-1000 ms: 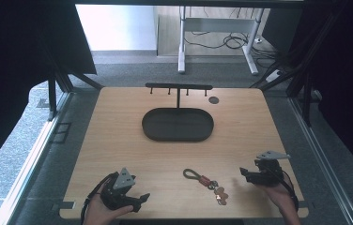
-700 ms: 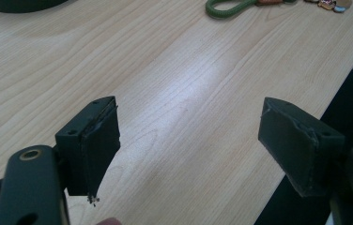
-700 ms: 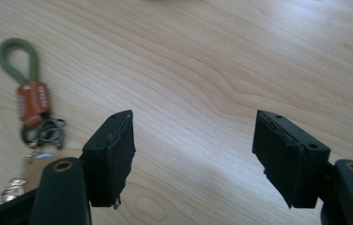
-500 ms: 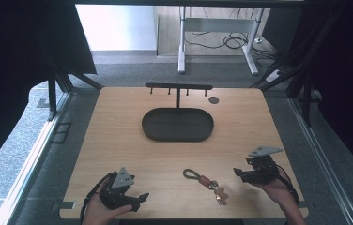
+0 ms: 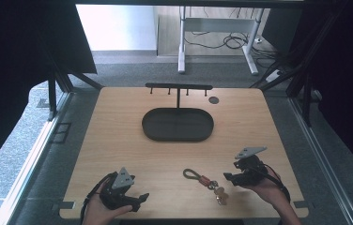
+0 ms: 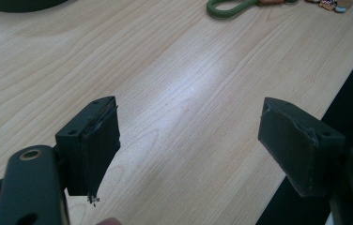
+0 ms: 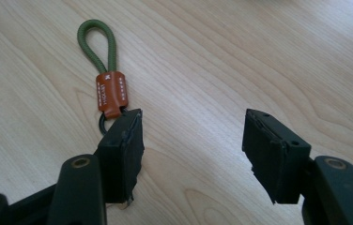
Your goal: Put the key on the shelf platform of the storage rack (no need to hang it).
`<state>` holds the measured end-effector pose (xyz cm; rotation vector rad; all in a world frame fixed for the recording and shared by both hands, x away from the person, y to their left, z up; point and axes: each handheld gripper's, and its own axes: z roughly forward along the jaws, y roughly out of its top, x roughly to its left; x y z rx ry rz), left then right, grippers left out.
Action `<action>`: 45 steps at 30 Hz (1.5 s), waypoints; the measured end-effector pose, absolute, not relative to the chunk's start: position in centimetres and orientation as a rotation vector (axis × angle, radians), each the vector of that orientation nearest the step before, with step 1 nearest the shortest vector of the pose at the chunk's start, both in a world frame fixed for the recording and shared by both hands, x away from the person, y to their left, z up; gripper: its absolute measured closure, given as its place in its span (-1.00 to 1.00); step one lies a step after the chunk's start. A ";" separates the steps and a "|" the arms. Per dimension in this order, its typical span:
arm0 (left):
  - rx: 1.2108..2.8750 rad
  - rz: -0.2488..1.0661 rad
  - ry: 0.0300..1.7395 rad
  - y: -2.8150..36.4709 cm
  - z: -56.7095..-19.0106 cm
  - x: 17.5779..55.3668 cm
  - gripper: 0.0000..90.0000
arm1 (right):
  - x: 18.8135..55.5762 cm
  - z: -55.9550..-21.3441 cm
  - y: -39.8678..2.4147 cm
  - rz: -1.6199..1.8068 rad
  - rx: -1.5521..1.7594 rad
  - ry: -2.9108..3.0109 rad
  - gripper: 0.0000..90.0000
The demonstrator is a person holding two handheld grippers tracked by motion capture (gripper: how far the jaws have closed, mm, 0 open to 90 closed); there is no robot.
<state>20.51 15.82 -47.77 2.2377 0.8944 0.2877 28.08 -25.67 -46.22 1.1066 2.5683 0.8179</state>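
text: white lettering, illegible | on: orange tag point(image 7: 111, 93) of keychain

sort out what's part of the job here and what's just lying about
In the job: keychain with green cord loop, right gripper beside it, jaws just been closing, nothing between them.
Lying about: dark oval tray, hook rack, left gripper, open.
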 end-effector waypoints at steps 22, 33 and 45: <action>2.240 0.286 0.893 15.7 -47.7 20.5 -0.52 | 27.8 -47.2 -22.6 0.785 1.024 2.670 -0.11; 2.249 0.282 0.888 15.4 -47.8 20.5 -0.52 | 28.1 -48.1 -21.0 0.768 1.000 2.709 -0.10; 2.248 0.278 0.885 15.6 -47.8 20.5 -0.52 | 28.3 -49.0 -19.6 0.734 0.961 2.753 -0.10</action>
